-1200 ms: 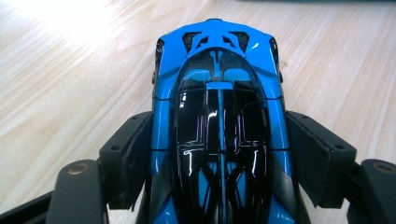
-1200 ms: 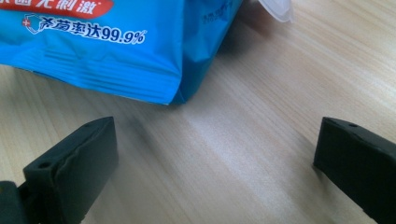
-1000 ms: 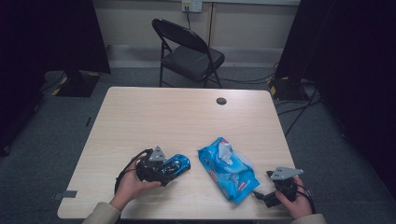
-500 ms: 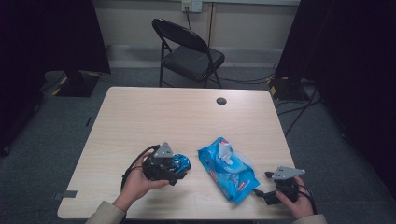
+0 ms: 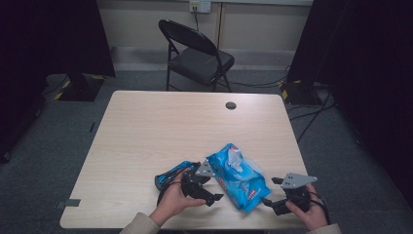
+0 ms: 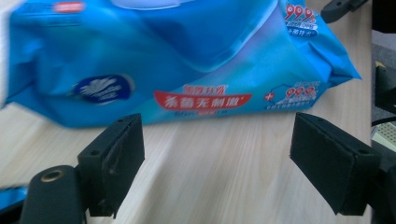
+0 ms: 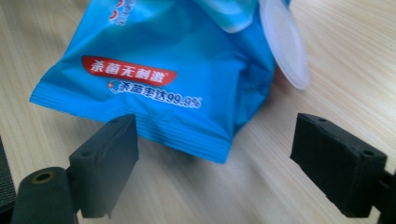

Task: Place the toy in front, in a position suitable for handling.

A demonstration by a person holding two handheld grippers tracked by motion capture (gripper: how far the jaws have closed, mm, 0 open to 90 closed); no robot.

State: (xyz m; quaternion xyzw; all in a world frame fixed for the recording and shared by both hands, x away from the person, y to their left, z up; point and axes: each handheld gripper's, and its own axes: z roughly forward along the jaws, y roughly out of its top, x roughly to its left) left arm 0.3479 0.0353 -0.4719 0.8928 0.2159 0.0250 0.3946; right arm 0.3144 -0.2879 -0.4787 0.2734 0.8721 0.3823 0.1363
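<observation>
1. Right now I see a blue wet-wipe pack (image 5: 238, 178) lying on the pale wooden worktop (image 5: 160, 126), near the front edge and right of centre, between my two tongs.
2. Its white flip lid (image 7: 284, 44) stands open, and a white wipe (image 5: 234, 157) pokes up from the top of the pack in the high view.
3. My left tongs (image 6: 217, 161) sit just beside the pack's long left side; the left gripper view shows both black jaws spread wide with bare wood between them and the pack's printed side straight ahead, not touched.
4. My left hand (image 5: 173, 202) holds those tongs low over the worktop, and a blue tool (image 5: 170, 174) lies on the wood just behind them.
5. My right tongs (image 7: 215, 163) point at the pack's near crimped end from the right; their jaws stand wide apart, having just been opening a little, and nothing is pinched between them.
6. From the right gripper view, the sealed corner of the pack sits just above the left jaw, though I cannot tell whether it touches.
7. My right hand (image 5: 307, 212) is at the worktop's front right corner.
8. A black folding chair (image 5: 195, 53) stands beyond the far edge.
</observation>
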